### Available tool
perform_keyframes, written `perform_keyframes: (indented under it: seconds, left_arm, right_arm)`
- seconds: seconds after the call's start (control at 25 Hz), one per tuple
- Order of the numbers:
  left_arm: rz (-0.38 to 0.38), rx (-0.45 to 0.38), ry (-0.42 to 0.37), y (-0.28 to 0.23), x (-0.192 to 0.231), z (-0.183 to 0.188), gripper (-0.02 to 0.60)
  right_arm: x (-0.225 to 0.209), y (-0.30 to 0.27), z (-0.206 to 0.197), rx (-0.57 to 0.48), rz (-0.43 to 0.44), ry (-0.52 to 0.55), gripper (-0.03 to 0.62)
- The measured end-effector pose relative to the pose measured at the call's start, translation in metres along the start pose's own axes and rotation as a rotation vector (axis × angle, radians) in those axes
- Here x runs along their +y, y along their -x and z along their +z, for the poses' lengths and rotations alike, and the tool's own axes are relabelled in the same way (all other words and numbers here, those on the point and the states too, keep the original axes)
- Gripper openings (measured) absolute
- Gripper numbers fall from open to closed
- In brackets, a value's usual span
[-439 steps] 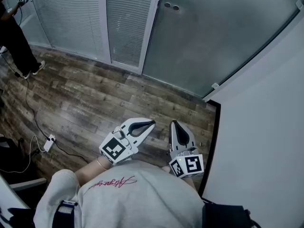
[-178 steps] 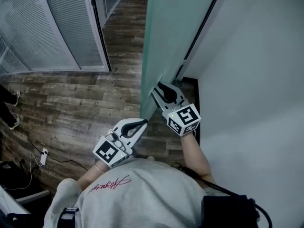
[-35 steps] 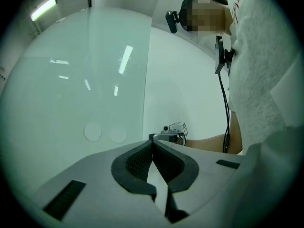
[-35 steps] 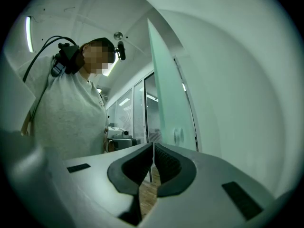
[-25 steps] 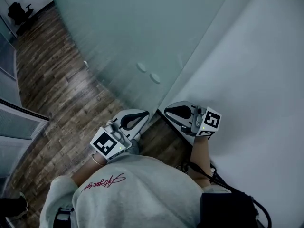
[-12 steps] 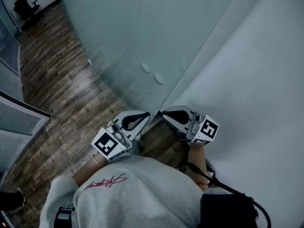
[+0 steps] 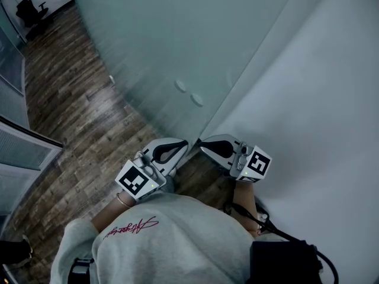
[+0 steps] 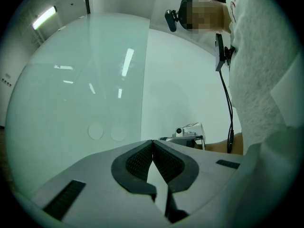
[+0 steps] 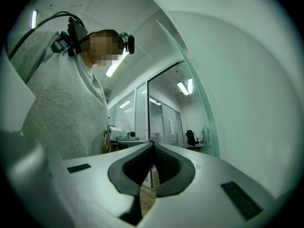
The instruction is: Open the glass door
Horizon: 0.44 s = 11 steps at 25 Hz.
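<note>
Hanging clenched and empty at lower centre, the right tongs (image 7: pixel 202 142) have quit the edge of the frosted glass door (image 7: pixel 177 40) and sit beside the left tongs (image 7: pixel 183 142), likewise clenched on nothing. The door fills the upper frame, swung toward the white wall (image 7: pixel 320 99), so the opening looks done.

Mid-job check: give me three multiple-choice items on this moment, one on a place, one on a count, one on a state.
1. In the head view, the chair stands: A top left; B bottom right; C centre.
2. Round discs on the door: A one; B two; C four.
3. The right hand-held gripper is: A open; B shut on a handle; C shut, empty.

1 A: it shows at the far end of the floor, top left.
2 B: two discs sit side by side on the glass.
3 C: its pads meet with nothing between.
</note>
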<state>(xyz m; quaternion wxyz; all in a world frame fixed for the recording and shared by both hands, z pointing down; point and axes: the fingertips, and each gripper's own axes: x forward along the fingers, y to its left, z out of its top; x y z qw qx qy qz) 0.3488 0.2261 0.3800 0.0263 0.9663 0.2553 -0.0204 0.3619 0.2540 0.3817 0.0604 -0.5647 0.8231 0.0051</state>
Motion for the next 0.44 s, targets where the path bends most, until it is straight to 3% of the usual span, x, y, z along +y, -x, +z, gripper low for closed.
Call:
perform_keyframes:
  seconds: [0.28,0.44]
  left_arm:
    - [0.012,-0.004,0.009,0.0,0.003,0.004,0.012]
    - [-0.001,-0.023,0.005,-0.001,0.003,0.004,0.012]
  right_arm:
    - [0.001,-0.003,0.002,0.012,0.005,0.007,0.017]
    - [0.0,-0.005,0.011,-0.045,0.002,-0.011,0.017]
